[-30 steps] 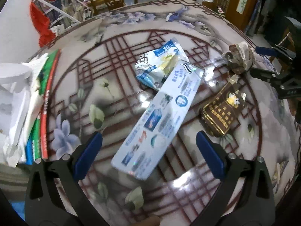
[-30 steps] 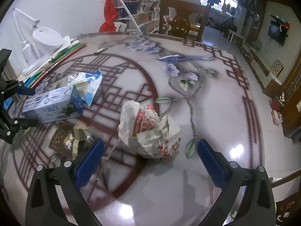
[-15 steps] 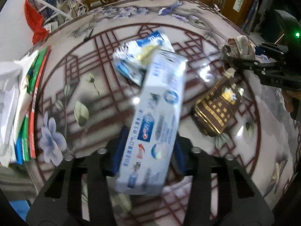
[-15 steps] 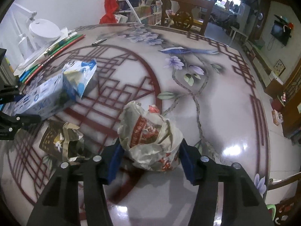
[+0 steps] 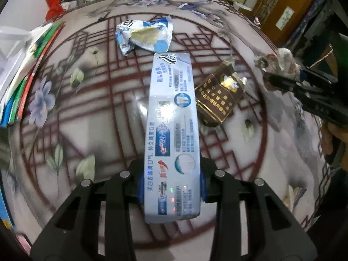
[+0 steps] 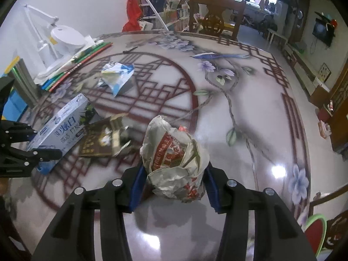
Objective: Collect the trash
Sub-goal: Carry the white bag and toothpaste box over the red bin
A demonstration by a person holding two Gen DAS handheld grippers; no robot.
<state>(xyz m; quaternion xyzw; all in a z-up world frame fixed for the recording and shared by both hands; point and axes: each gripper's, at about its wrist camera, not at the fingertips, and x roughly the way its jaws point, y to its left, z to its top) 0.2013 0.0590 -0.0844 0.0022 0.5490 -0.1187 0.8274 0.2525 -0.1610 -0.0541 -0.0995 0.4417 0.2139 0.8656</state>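
In the left wrist view a long white-and-blue toothpaste box (image 5: 171,130) runs straight away from me, with my left gripper (image 5: 171,187) shut on its near end. A brown and gold pack (image 5: 219,95) lies just right of it, and a blue-white wrapper (image 5: 143,35) lies beyond it. In the right wrist view a crumpled red-and-white paper bag (image 6: 174,158) sits between the blue pads of my right gripper (image 6: 174,184). Its jaws are closing and both pads press on the bag. The toothpaste box (image 6: 63,128) and the brown pack (image 6: 100,139) show at the left.
All of it lies on a round glossy table (image 6: 250,130) with a red lattice and flower pattern. A white lamp (image 6: 63,37) and a stack of coloured folders (image 6: 80,63) stand at the far left edge. A wooden chair (image 6: 215,19) stands behind the table.
Both grippers went from wide open to closed. The left took hold of the toothpaste box, which swung straight in line with it. The right closed around the crumpled bag.
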